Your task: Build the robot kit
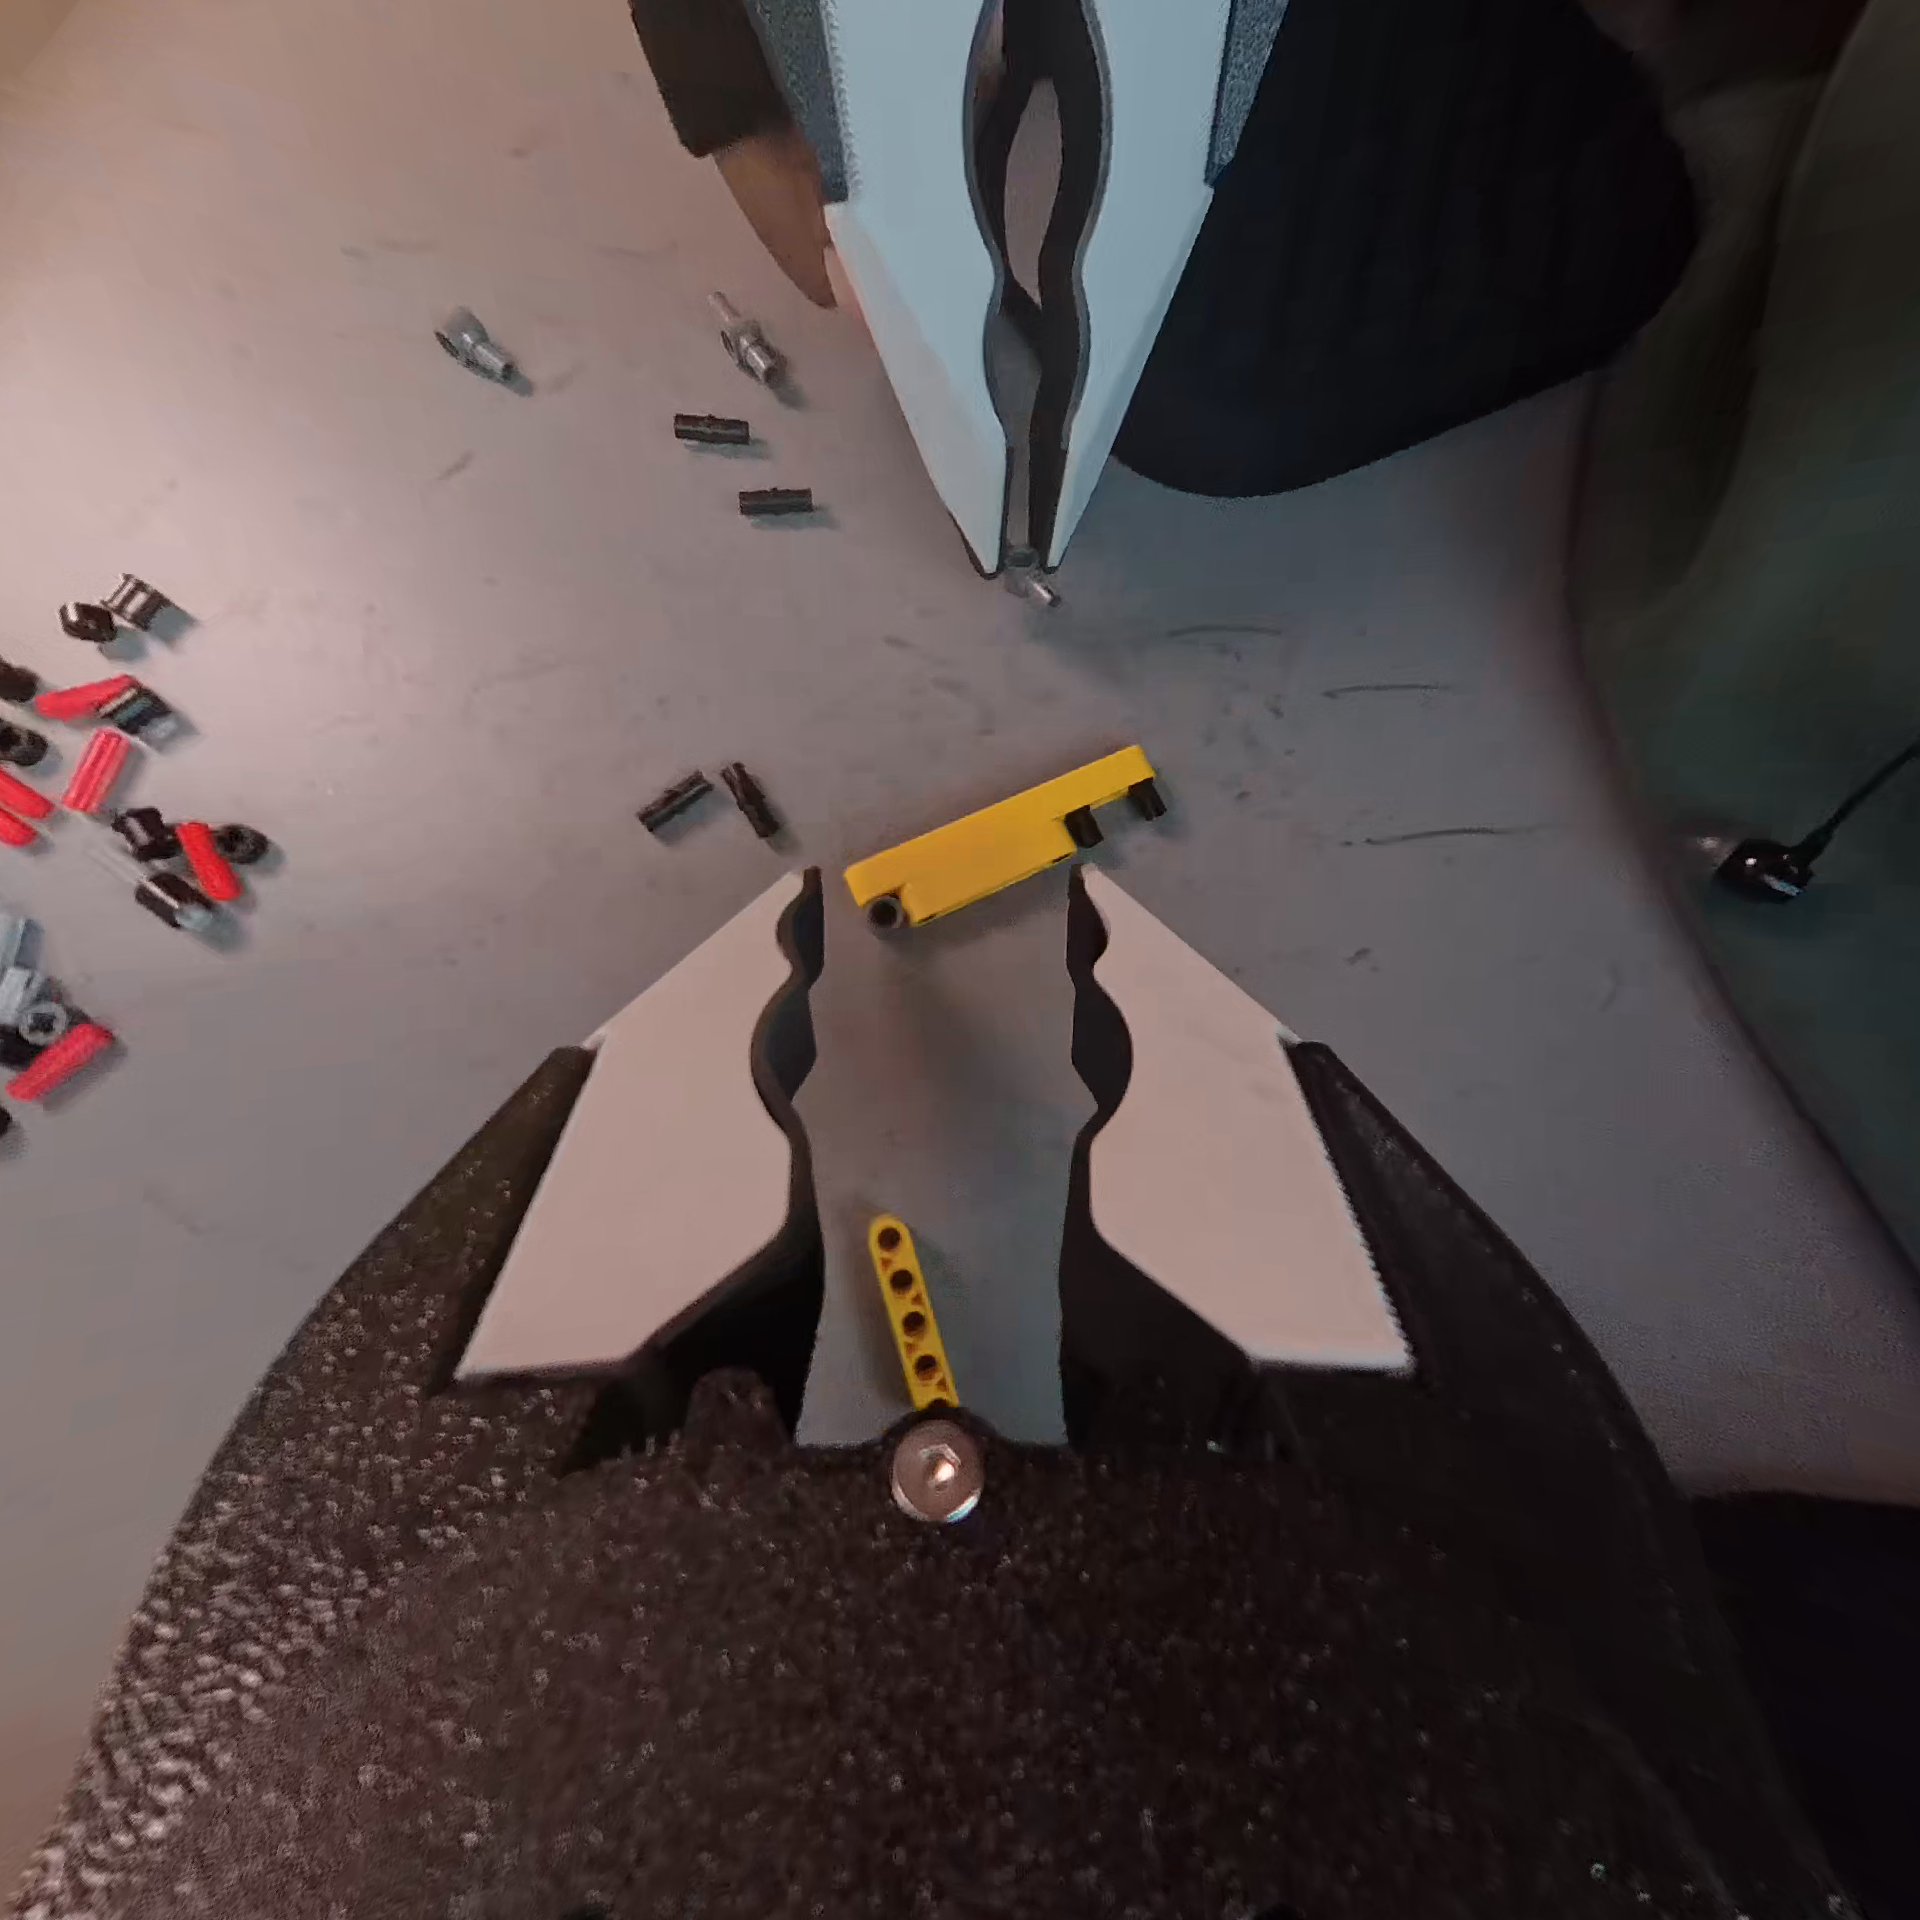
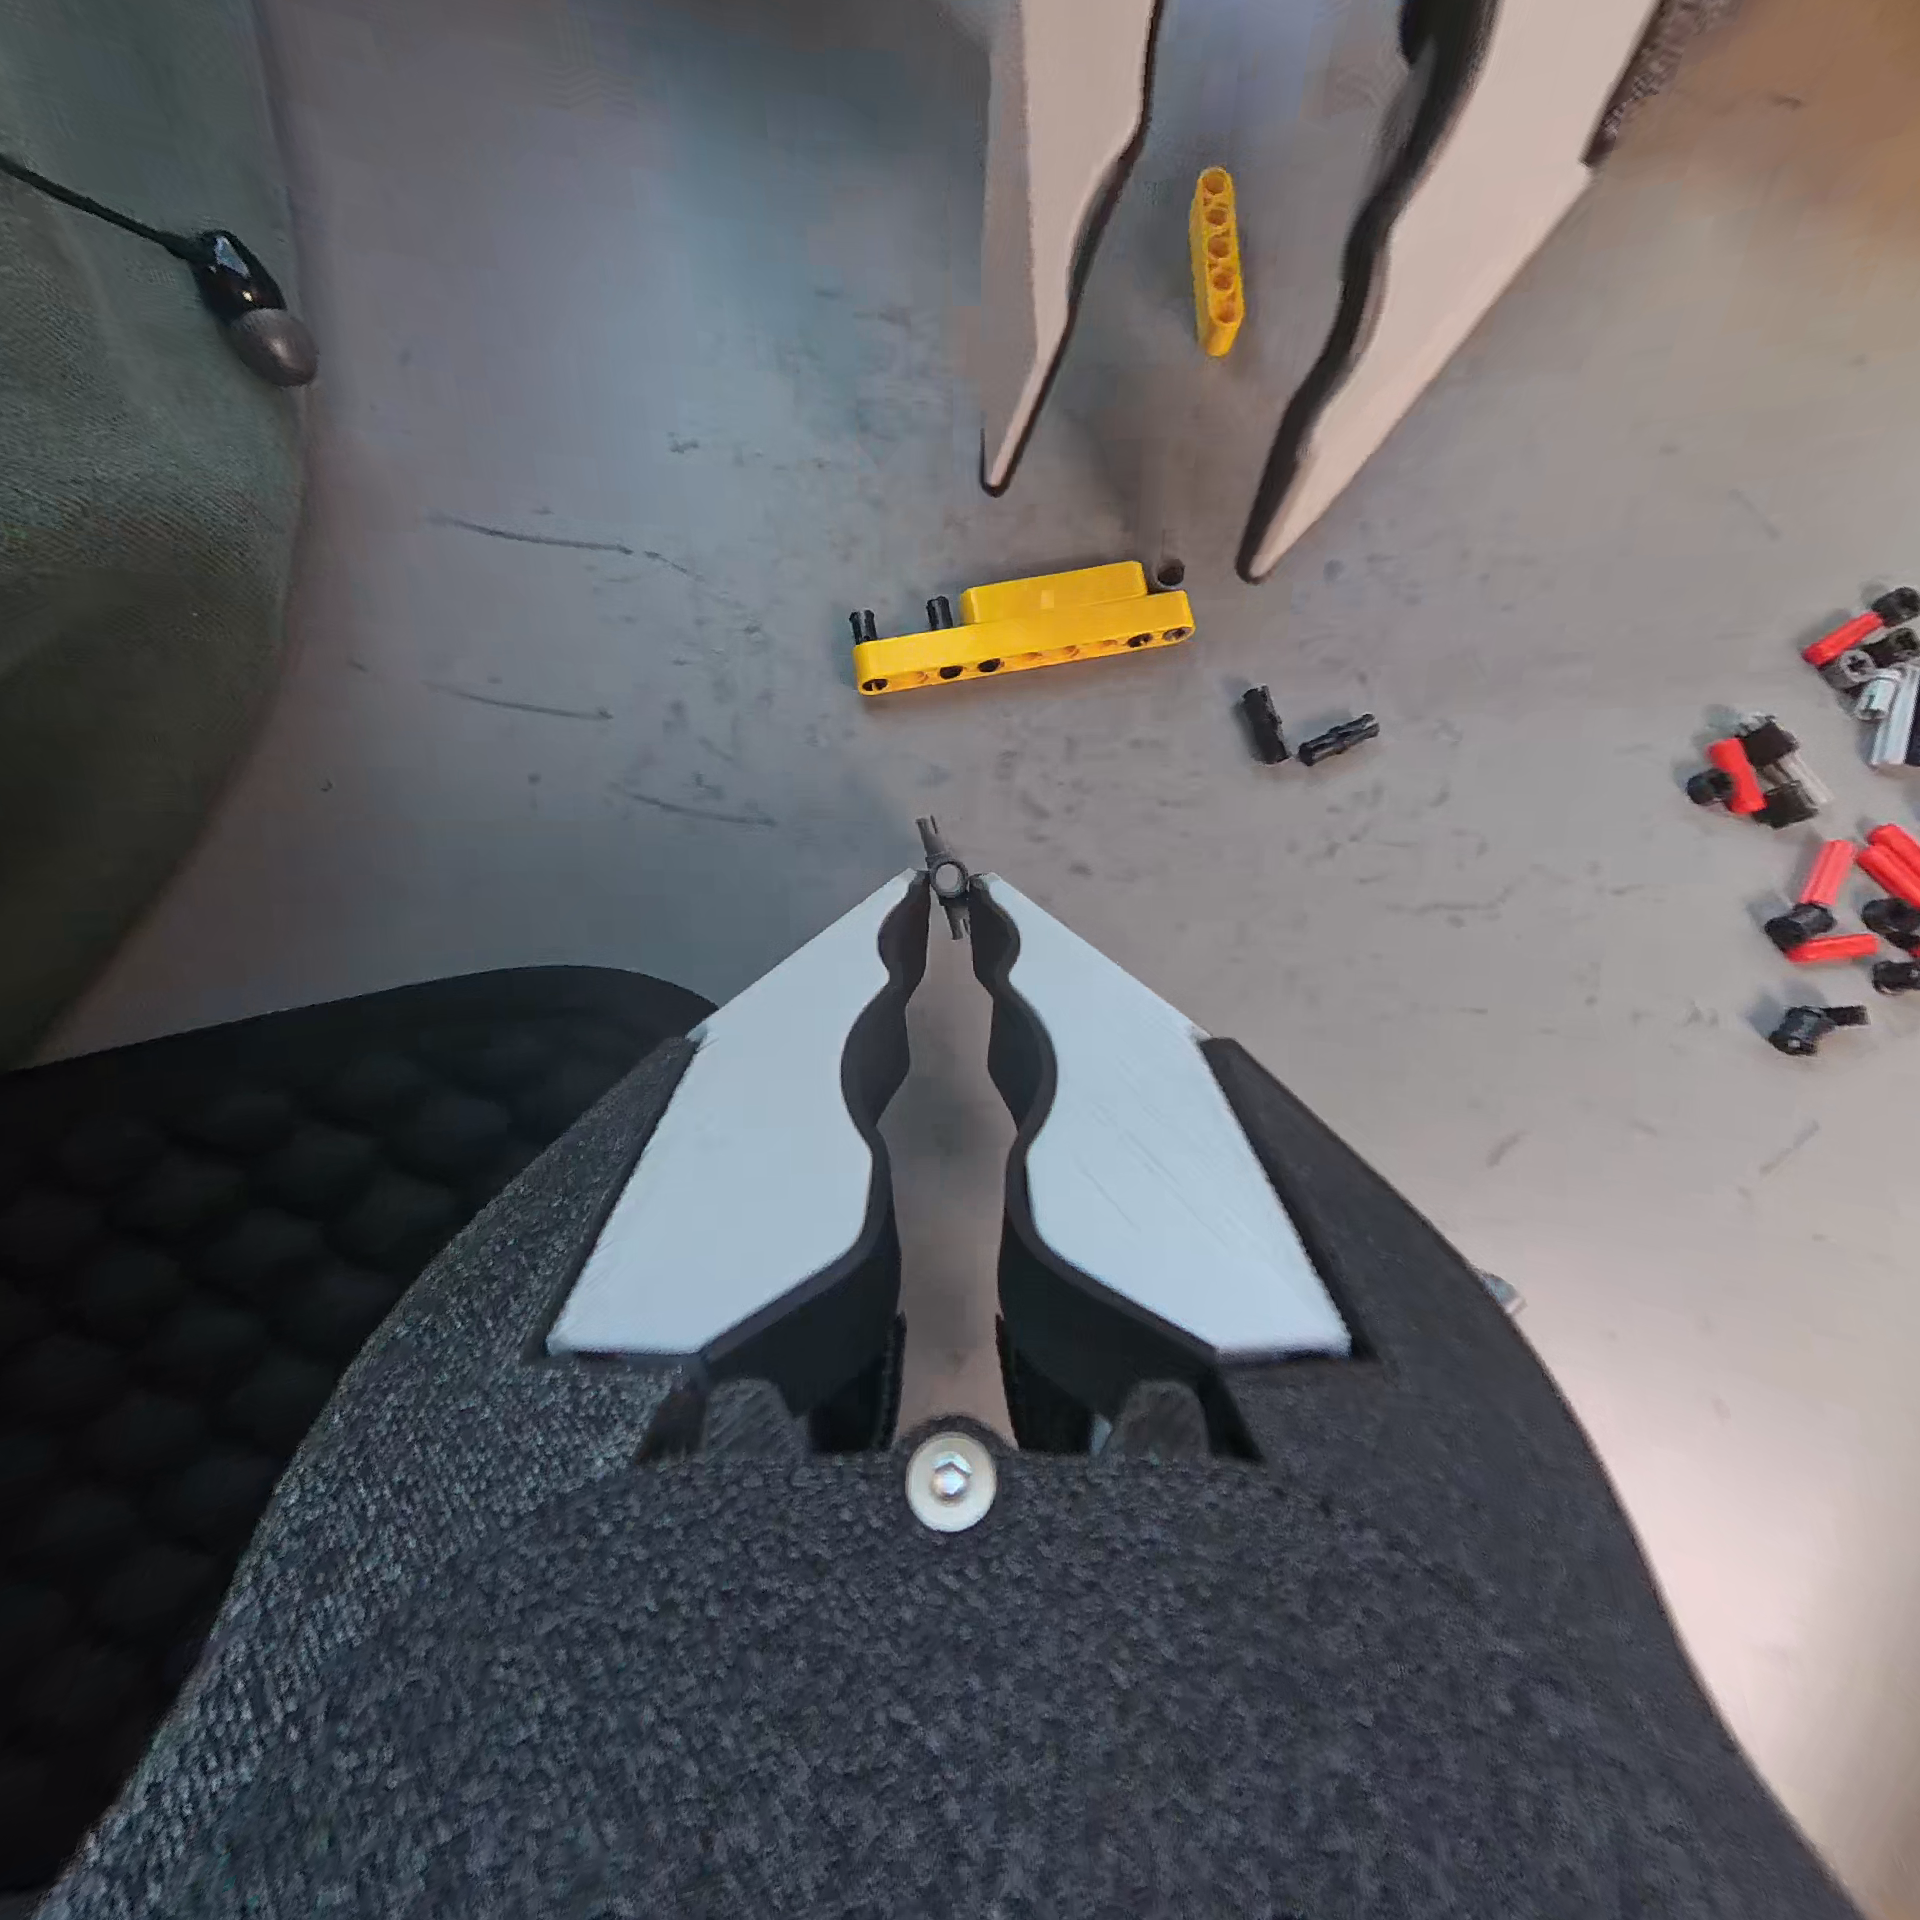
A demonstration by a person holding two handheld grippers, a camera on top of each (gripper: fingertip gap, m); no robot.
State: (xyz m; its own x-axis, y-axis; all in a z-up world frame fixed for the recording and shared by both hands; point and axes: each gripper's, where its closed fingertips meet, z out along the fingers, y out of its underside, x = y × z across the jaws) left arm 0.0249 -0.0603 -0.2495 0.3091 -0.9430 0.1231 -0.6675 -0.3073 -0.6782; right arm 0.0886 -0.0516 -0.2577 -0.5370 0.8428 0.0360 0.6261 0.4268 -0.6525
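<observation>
My left gripper (image 1: 943,883) is open, its tips just short of a yellow beam assembly (image 1: 997,840) with black pins standing in it; it also shows in the right wrist view (image 2: 1023,636). A short yellow beam (image 1: 912,1311) lies on the table between my left fingers, also seen in the right wrist view (image 2: 1216,260). My right gripper (image 2: 948,881) is shut on a small grey connector pin (image 2: 948,879) held at its tips. In the left wrist view the right gripper (image 1: 1023,566) hangs above and beyond the yellow assembly with the pin (image 1: 1034,584) sticking out.
Two black pins (image 1: 709,802) lie left of the assembly, two more (image 1: 743,465) farther off, with two grey connectors (image 1: 750,343). A heap of red and black parts (image 1: 125,790) lies far left. A black cushion (image 2: 260,1195) and a cabled black object (image 2: 249,296) lie at the grey table's edge. Tip to tip, the grippers are about 7 cm apart.
</observation>
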